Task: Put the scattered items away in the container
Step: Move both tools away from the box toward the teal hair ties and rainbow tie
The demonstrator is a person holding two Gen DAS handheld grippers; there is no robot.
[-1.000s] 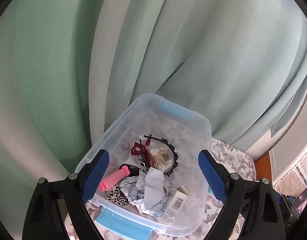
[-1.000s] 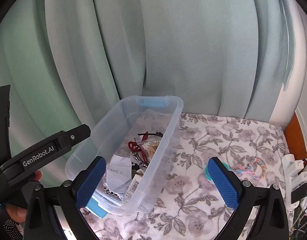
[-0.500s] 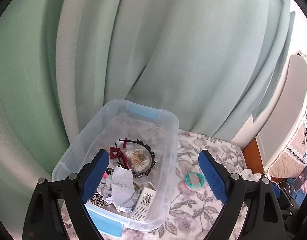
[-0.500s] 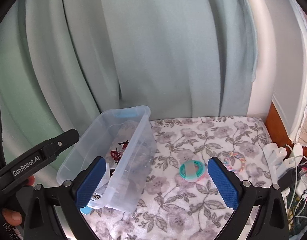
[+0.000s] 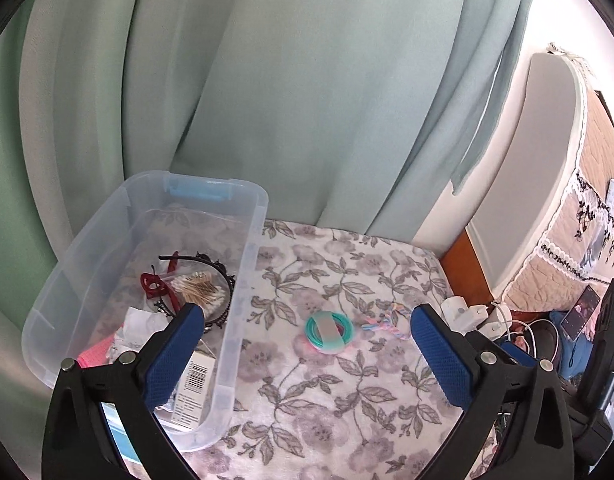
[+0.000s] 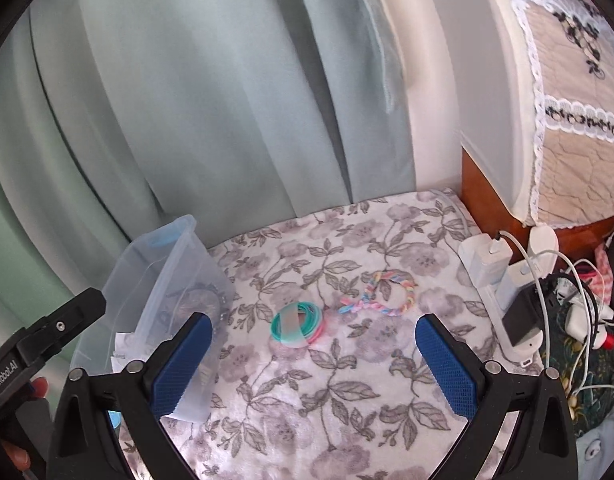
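Our left gripper (image 5: pixel 307 354) just opened wider, nothing betw. jaws; right gripper (image 6: pixel 313 354) wide open, empty. Hair-tie bundle (image 5: pixel 329 329) lies mid-cloth (image 5: pixel 347 420), container (image 5: pixel 243 280) at cloth's left edge.

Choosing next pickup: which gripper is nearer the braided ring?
Right. The braided ring lies ahead of the right gripper, between its fingers; the left gripper, its empty jaws just opening wider, stands beside the container.

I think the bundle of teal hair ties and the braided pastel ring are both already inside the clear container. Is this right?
Not right. The bundle of teal hair ties and the braided pastel ring both lie on the floral cloth, outside the clear container. Both wrist views show this.
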